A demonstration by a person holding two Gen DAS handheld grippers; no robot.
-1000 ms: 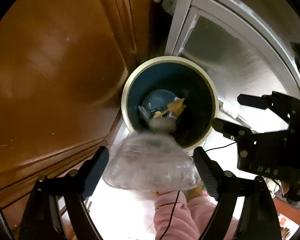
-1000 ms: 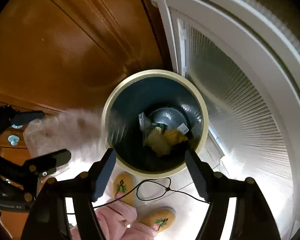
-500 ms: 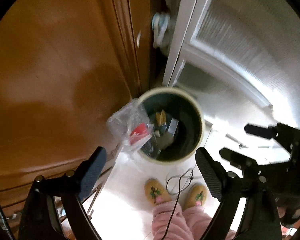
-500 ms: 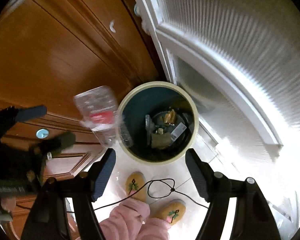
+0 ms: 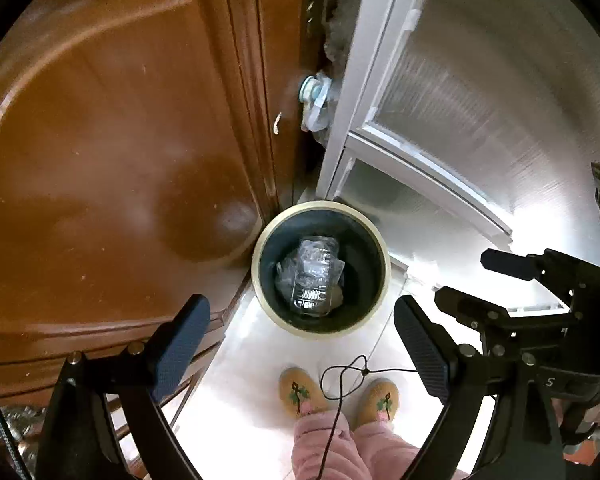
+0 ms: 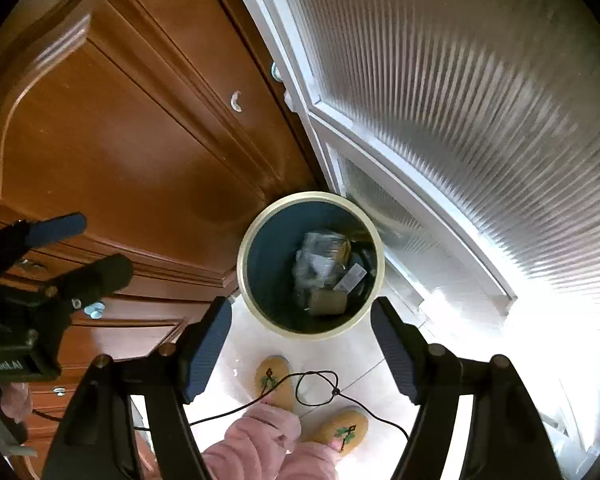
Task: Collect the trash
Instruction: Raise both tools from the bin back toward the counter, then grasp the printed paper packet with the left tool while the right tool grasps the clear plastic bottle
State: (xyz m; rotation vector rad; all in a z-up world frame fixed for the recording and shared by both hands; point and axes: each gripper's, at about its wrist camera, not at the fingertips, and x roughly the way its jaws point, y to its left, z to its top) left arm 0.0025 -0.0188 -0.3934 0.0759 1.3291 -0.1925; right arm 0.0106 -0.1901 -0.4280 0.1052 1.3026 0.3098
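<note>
Clear plastic packaging (image 5: pixel 312 276) is seen lying inside the round bin (image 5: pixel 260 280), on top of other scraps. The bin is set on the floor in the corner between wooden cabinet (image 5: pixel 120 160) and ribbed glass door (image 5: pixel 480 100). Left gripper (image 5: pixel 300 344) and right gripper (image 6: pixel 300 344) are held spread wide above it, nothing grasped.

The pale tiled floor (image 5: pixel 252 360) carries a cream-rimmed bin (image 5: pixel 321 267) and two yellow slippers (image 5: pixel 298 390).
</note>
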